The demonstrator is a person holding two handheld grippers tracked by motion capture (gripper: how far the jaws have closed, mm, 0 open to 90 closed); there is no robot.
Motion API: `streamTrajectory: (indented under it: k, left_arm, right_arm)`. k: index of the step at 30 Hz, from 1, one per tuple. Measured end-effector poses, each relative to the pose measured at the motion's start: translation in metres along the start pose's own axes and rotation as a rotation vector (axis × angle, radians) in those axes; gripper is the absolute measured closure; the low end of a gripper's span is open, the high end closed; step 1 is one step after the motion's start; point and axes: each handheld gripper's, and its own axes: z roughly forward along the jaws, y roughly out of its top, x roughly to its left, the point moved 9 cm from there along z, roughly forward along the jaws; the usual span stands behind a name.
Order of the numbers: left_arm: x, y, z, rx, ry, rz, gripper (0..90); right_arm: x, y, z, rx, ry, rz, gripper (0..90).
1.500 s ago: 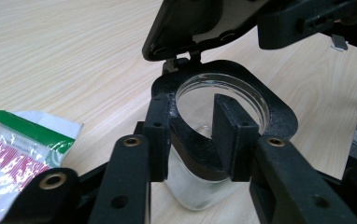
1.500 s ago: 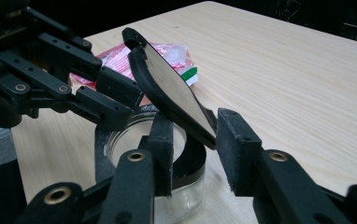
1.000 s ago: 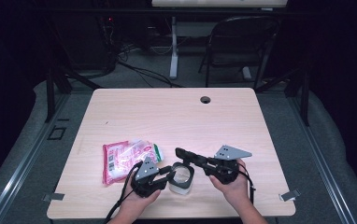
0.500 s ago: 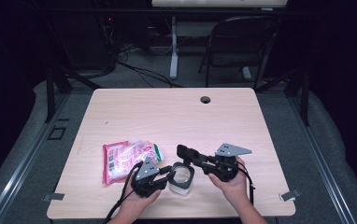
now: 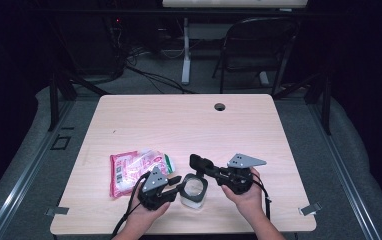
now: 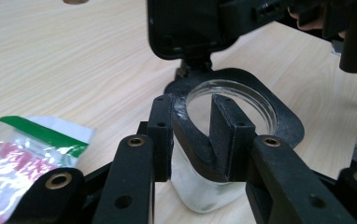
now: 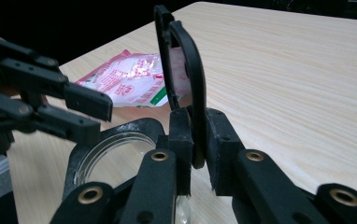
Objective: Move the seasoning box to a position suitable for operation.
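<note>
At the near edge of the table (image 5: 189, 120), a clear jar (image 5: 193, 192) with a black collar stands between two hand-held grippers. The left gripper (image 6: 191, 135) clamps the jar's near rim, one jaw outside the glass and one inside the mouth. The right gripper (image 7: 195, 140) has just been closing and now pinches the hinged black lid (image 7: 186, 70), which stands upright, swung open above the mouth. A pink snack bag (image 5: 134, 170) lies just left of the jar, apart from it.

The step in hand appears to be working the lid on its hinge while the jar is steadied. Doing it well likely means holding the left grip firm and level, so the jar does not tip or skid on the smooth wood, and swinging the lid along its hinge arc rather than pulling sideways, which could twist the collar. The inside jaw probably has to clear the mouth before the lid can seat. The right pinch sits low on a thin edge, so slipping is the risk.
</note>
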Motion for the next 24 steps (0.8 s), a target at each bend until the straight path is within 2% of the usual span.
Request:
streamTrajectory:
  k: [8, 11, 13, 17, 20, 24]
  left_arm:
    - [0.018, 0.000, -0.015, -0.021, 0.033, -0.030, 67.7]
    - [0.028, -0.002, -0.021, -0.021, 0.063, -0.037, 67.1]
    - [0.036, -0.004, -0.025, -0.017, 0.082, -0.038, 66.0]
    - [0.050, -0.010, -0.031, -0.005, 0.118, -0.067, 64.1]
    - [0.059, -0.014, -0.034, 0.003, 0.152, -0.080, 63.0]
    - [0.067, -0.021, -0.033, 0.025, 0.176, -0.089, 60.3]
  right_arm:
    - [0.001, -0.001, -0.001, -0.009, -0.032, -0.027, 85.6]
    - [-0.001, -0.001, -0.003, -0.012, -0.054, -0.027, 85.6]
    - [-0.003, -0.001, -0.005, -0.018, -0.070, -0.025, 85.6]
    - [-0.011, -0.001, -0.009, -0.026, -0.110, -0.014, 85.7]
    - [-0.016, -0.001, -0.011, -0.029, -0.138, -0.006, 85.7]
    - [-0.024, -0.002, -0.015, -0.035, -0.171, 0.003, 85.7]
